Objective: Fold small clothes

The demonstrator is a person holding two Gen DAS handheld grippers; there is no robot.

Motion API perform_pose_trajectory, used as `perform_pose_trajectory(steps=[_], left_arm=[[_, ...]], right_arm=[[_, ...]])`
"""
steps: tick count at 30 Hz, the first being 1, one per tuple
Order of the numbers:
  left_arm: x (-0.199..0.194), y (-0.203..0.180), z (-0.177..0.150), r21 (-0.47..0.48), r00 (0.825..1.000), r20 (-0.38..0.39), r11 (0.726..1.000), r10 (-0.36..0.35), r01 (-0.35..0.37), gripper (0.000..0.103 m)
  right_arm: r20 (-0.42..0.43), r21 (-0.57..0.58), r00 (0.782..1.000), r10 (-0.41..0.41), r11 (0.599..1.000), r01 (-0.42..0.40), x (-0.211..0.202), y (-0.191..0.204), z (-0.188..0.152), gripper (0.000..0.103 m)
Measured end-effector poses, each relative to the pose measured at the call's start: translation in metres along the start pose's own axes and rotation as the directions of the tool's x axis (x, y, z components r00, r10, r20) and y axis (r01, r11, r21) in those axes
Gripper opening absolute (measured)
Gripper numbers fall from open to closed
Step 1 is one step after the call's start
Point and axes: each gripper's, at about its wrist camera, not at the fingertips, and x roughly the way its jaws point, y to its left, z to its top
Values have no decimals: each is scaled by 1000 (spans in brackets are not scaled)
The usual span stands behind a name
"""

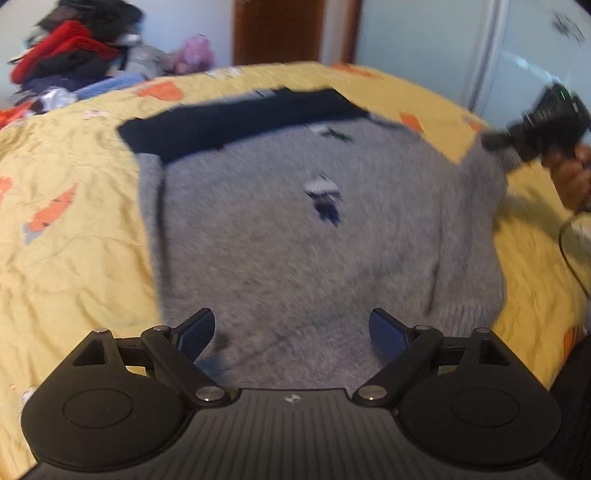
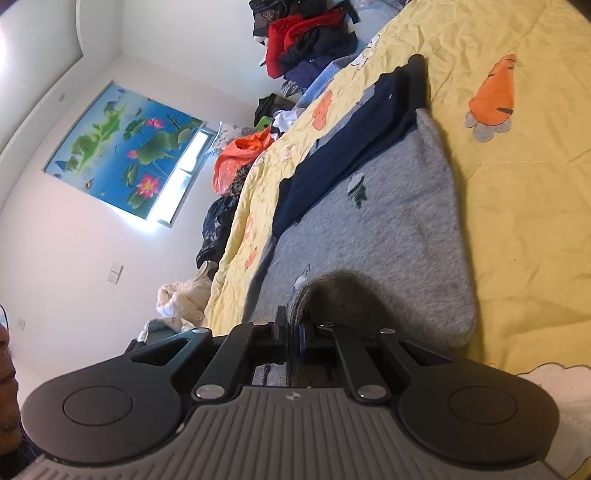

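A fuzzy grey sweater [image 1: 295, 240] lies flat on a yellow bedsheet [image 1: 74, 258], partly over a dark navy garment [image 1: 236, 118] at its far edge. My left gripper [image 1: 291, 334] hovers over the sweater's near part, open, with nothing between its blue pads. At the far right, my right gripper [image 1: 517, 144] holds the sweater's sleeve end, lifted off the sheet. In the right wrist view that gripper [image 2: 293, 332] is shut on the ribbed grey cuff [image 2: 332, 291], with the sweater body [image 2: 388, 221] and navy garment [image 2: 351, 140] beyond it.
A heap of red, black and blue clothes [image 1: 74, 55] sits at the bed's far corner [image 2: 306, 37]. An orange bag [image 2: 240, 155] and more clothes line the bed's far side. A hand [image 1: 569, 177] holds the right gripper. A brown door [image 1: 277, 29] stands behind.
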Motion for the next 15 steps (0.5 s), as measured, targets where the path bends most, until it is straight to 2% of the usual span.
perform_pose_trajectory(steps=[3,5,6,7,8,9,10,12,15], left_arm=[[17,-9,-3,87,998,-70,996,1,5,92],[17,-6,-1,69,997,-73,997,-15,20,90],[16,-5,1,65,997,-78,998,-14,19,82],[13,-4,2,61,997,-73,998,-20,24,58],[11,-2,4,45,997,-69,998,-36,39,44],[8,0,5,24,996,-71,998,-52,54,21],[6,0,5,14,995,-76,998,-58,59,18],[4,-3,2,17,997,-68,999,-39,41,18],[1,-1,0,-27,998,-45,999,-37,36,16]], right_arm=[[-12,3,1000,-13,1000,13,2,1,-3,15],[-15,-1,1000,-12,1000,12,1,3,-6,15],[-16,-3,1000,-11,1000,11,0,4,-8,15],[-17,-5,1000,-11,1000,11,-1,5,-9,15],[-18,-6,1000,-11,1000,11,-2,6,-10,15],[-17,-4,1000,-12,1000,12,-2,6,-11,15],[-16,-4,1000,-12,1000,12,-3,6,-11,15],[-14,-3,1000,-9,1000,9,-3,6,-12,15],[-15,0,1000,-9,1000,9,-2,5,-12,15]])
